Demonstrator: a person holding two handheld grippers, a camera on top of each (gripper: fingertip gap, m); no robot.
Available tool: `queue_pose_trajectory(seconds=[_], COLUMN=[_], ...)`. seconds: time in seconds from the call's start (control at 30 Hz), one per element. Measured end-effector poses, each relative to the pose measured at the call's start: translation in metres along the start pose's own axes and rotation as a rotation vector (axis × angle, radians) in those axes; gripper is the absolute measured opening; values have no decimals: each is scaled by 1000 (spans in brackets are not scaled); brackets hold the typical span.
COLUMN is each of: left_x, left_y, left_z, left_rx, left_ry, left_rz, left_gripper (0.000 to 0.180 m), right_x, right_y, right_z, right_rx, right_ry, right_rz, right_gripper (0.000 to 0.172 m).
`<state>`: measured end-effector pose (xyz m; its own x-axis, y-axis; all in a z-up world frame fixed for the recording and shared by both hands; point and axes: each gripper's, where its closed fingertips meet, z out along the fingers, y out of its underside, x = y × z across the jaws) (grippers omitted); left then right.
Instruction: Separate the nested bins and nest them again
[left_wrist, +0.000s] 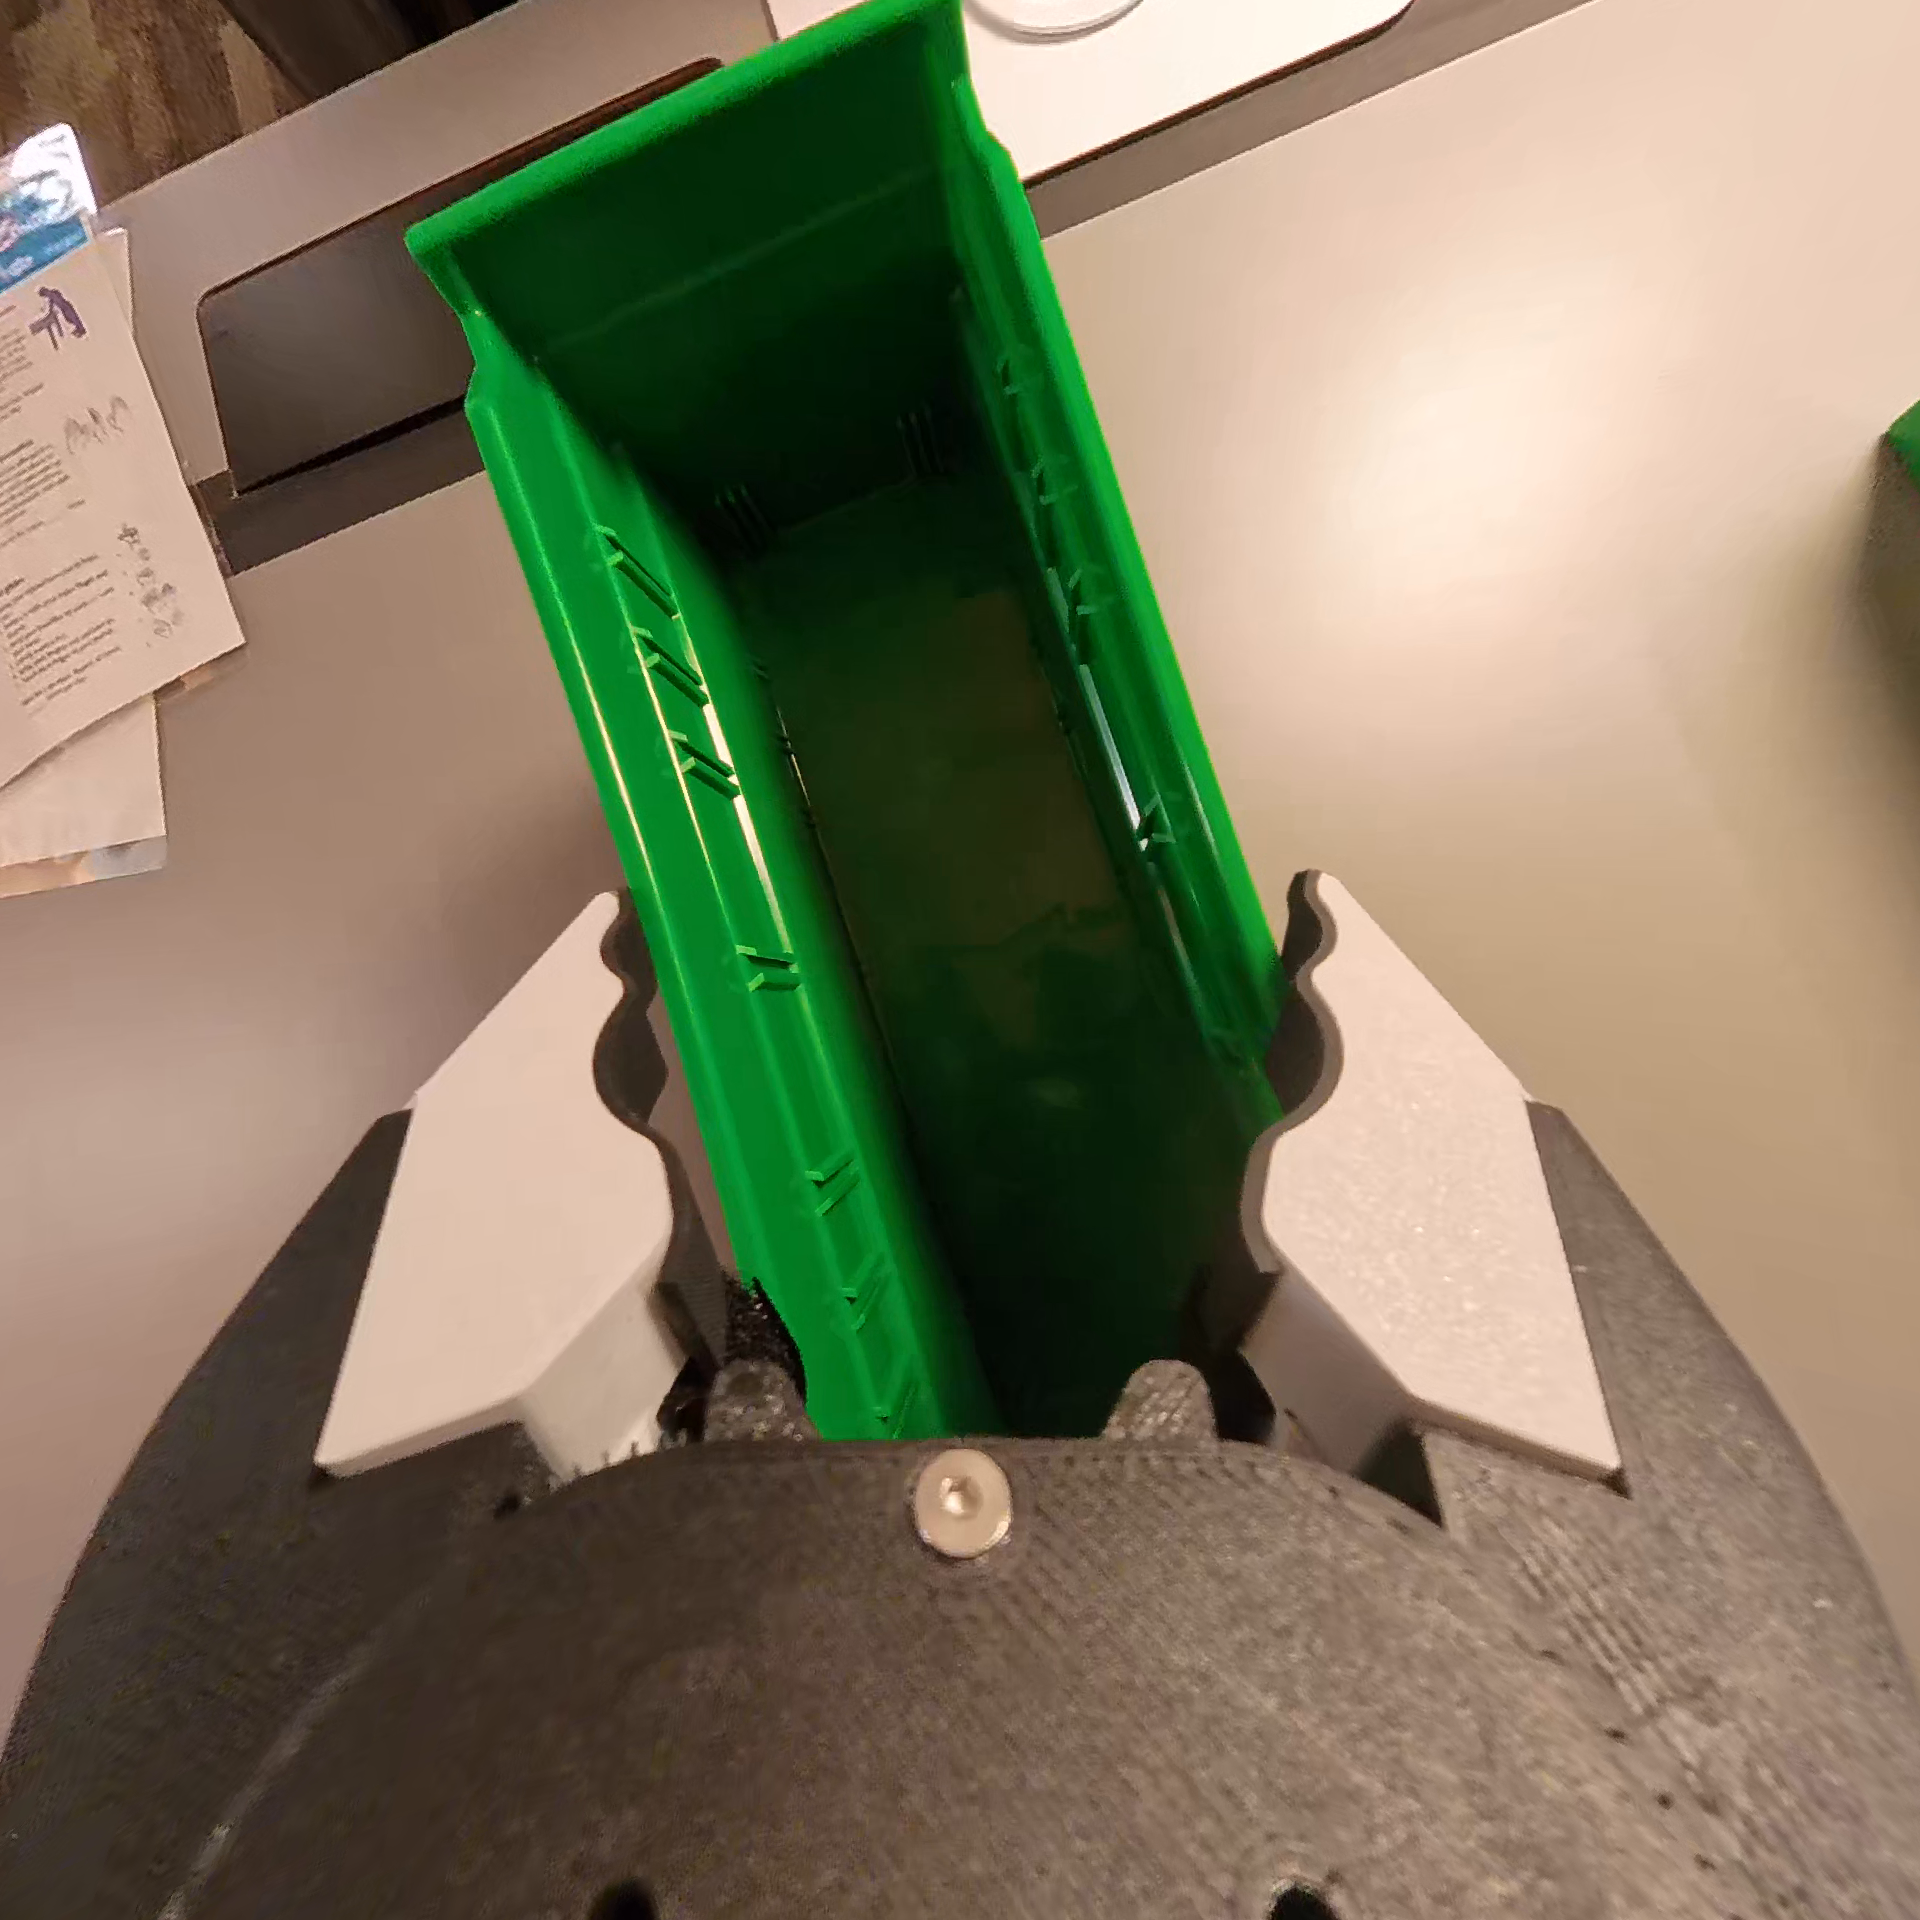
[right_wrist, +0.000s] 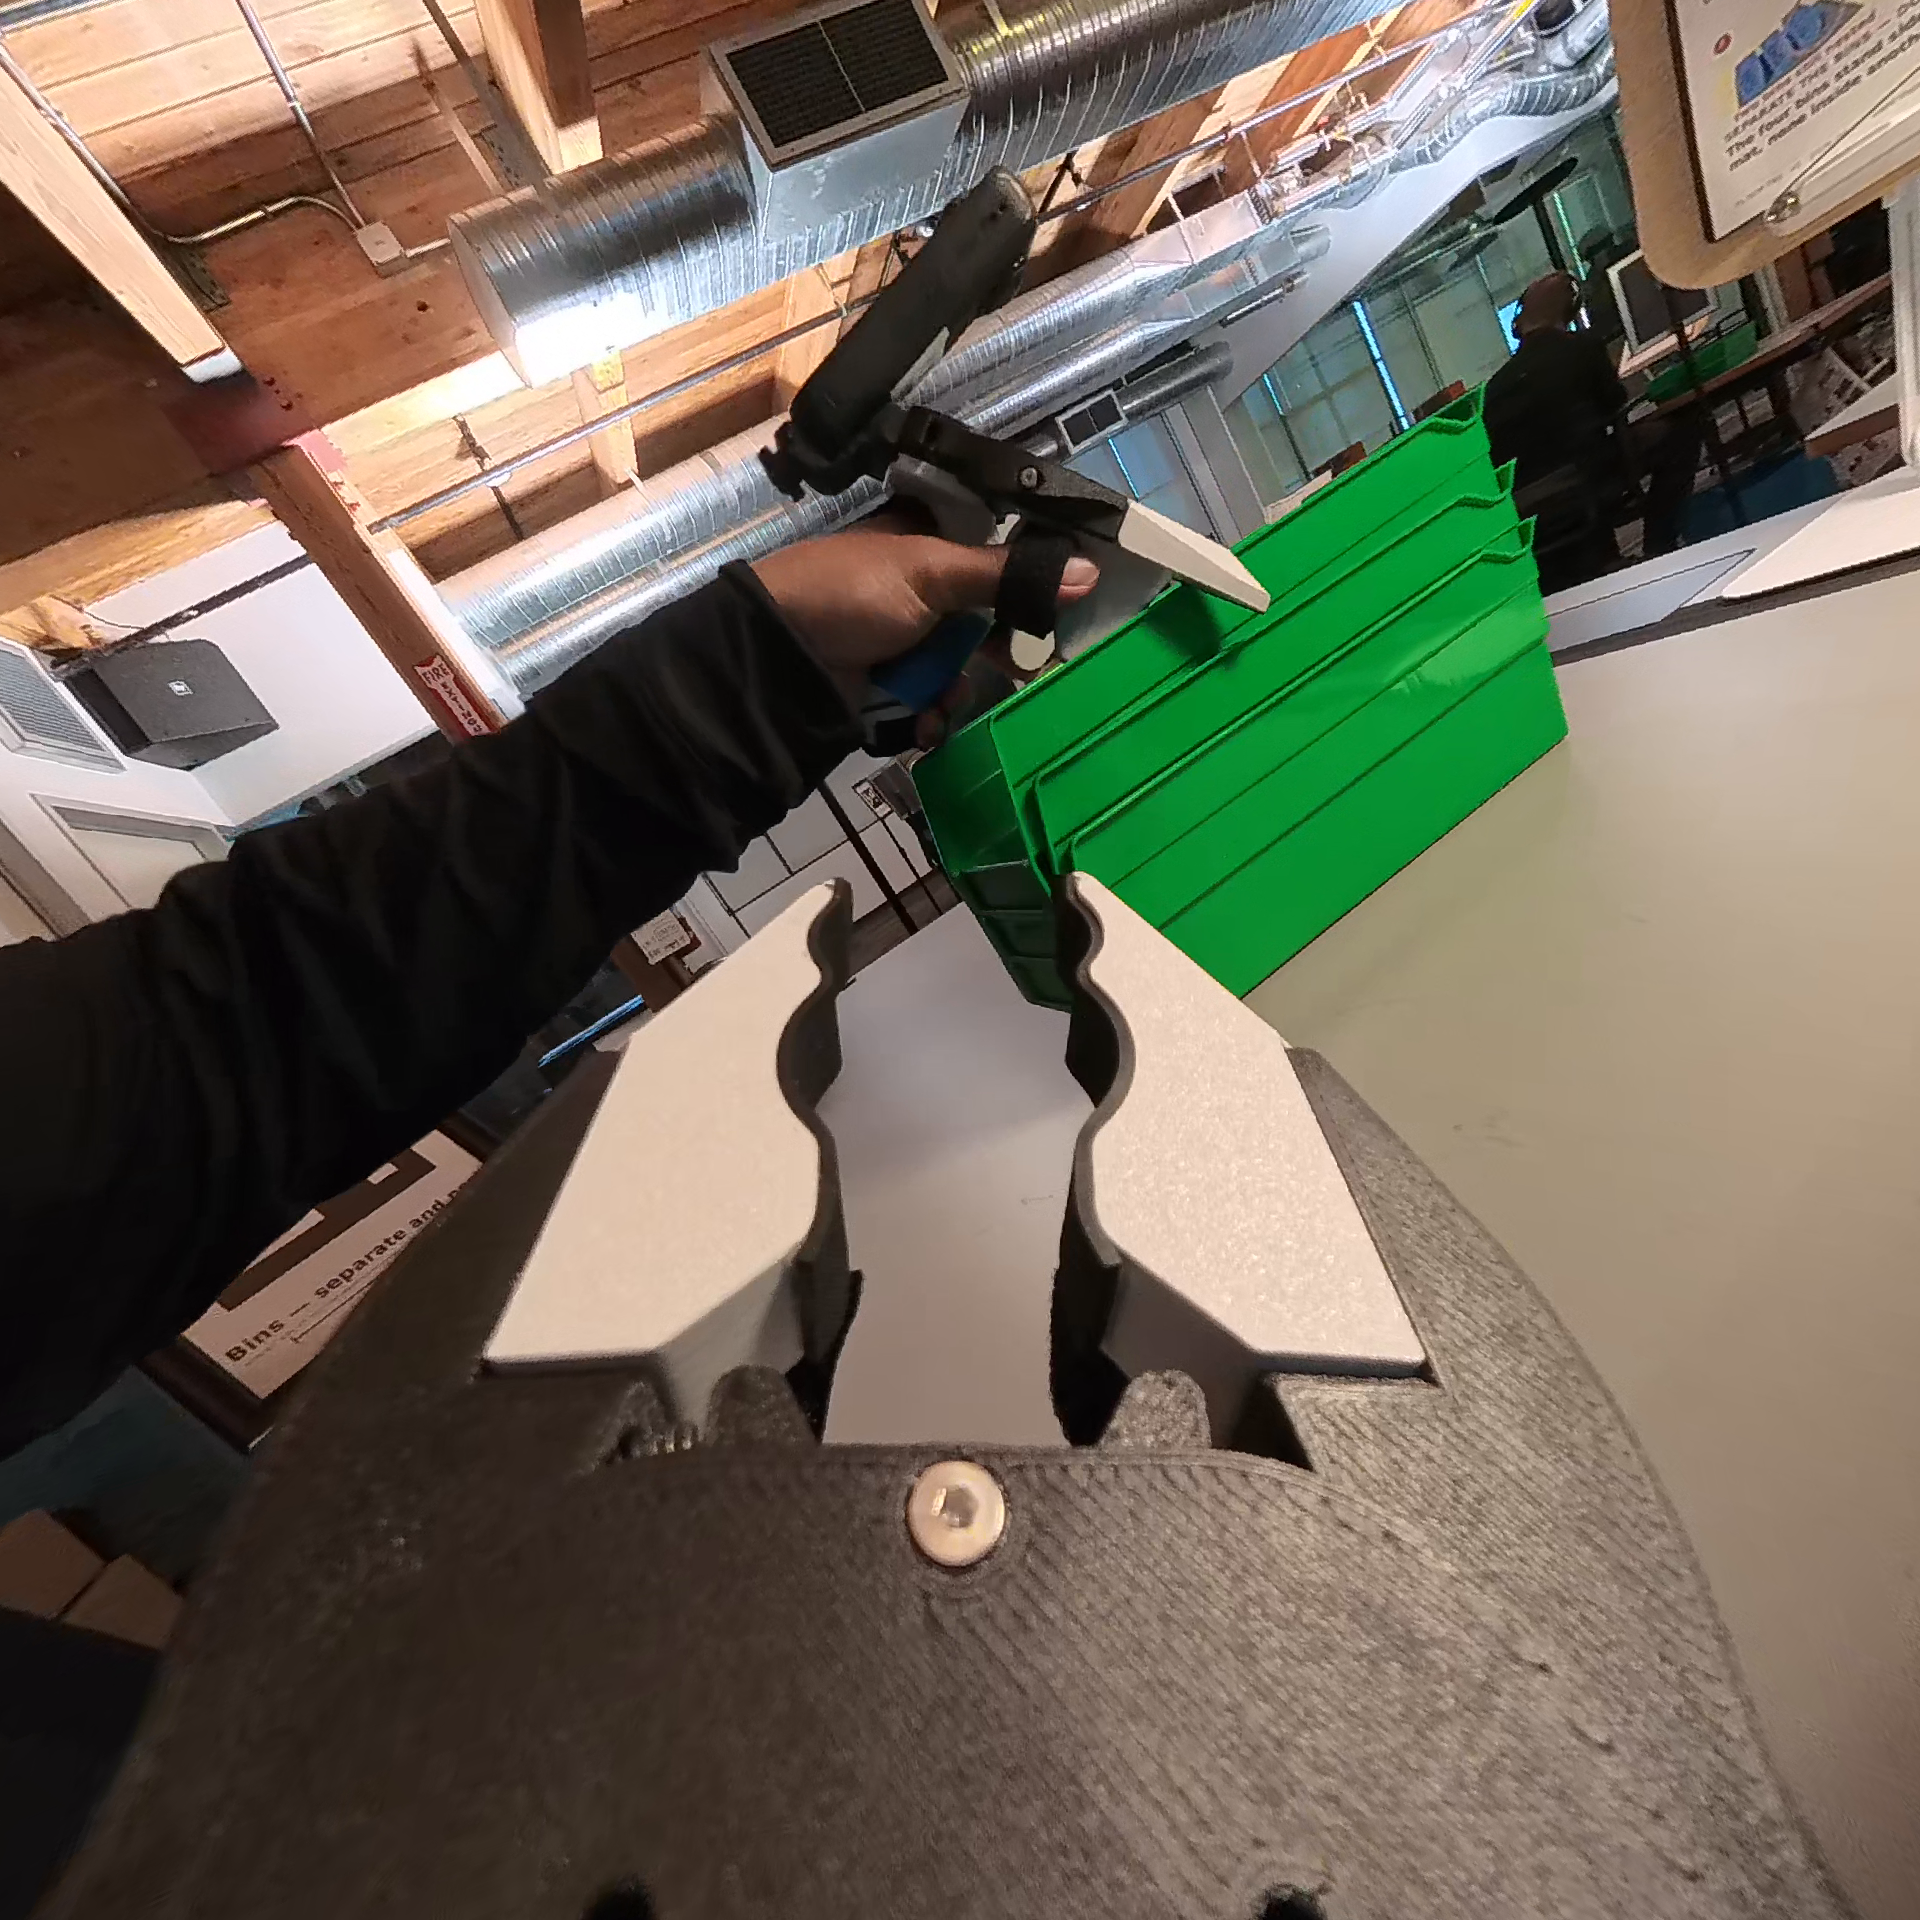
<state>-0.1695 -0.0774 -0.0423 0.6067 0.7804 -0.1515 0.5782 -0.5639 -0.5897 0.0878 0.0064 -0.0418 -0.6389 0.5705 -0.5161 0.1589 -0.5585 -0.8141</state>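
My left claw (left_wrist: 951, 997) straddled the top green bin (left_wrist: 883, 727), its long axis running straight ahead; the right pad (left_wrist: 1304, 1029) touched the wall, the left looked just clear, so grip state unclear. The nested stack (right_wrist: 1299, 748) sat on the table (right_wrist: 1662, 1039), ahead-right of my right claw (right_wrist: 951, 997), which was parted, empty, farther off.

I can't see my left gripper's (left_wrist: 956, 997) pads behind the green bin's (left_wrist: 727, 436) walls; another green piece (left_wrist: 1901, 447) is cut off at right.
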Motion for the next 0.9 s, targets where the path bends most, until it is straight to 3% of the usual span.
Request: queue_pose_trajectory(seconds=[0.2,0.33,0.43,0.53,0.63,0.73,0.9], left_x=[31,54,45,15,-6,-26,-64], left_y=[3,-13,-20,-11,2,18,52], left_z=[-8,-38,-65,-72,-68,-57,4], left_rx=[31,177,294,343,399,474,440], left_ry=[56,192,228,262,420,579,553], left_rz=[26,-19,-20,-59,-154,-284,-371], left_gripper=[126,130,130,130,123,103,92], right_x=[1,0,1,2,2,2,2], right_y=[2,2,3,4,6,7,13], right_z=[1,1,1,3,3,4,7], right_rx=[-9,-13,-16,-27,-34,-42,-76], right_ry=[8,12,14,20,24,29,48], right_rz=[-8,-15,-17,-15,-19,-27,-51], right_gripper=[40,41,41,42,43,43,43])
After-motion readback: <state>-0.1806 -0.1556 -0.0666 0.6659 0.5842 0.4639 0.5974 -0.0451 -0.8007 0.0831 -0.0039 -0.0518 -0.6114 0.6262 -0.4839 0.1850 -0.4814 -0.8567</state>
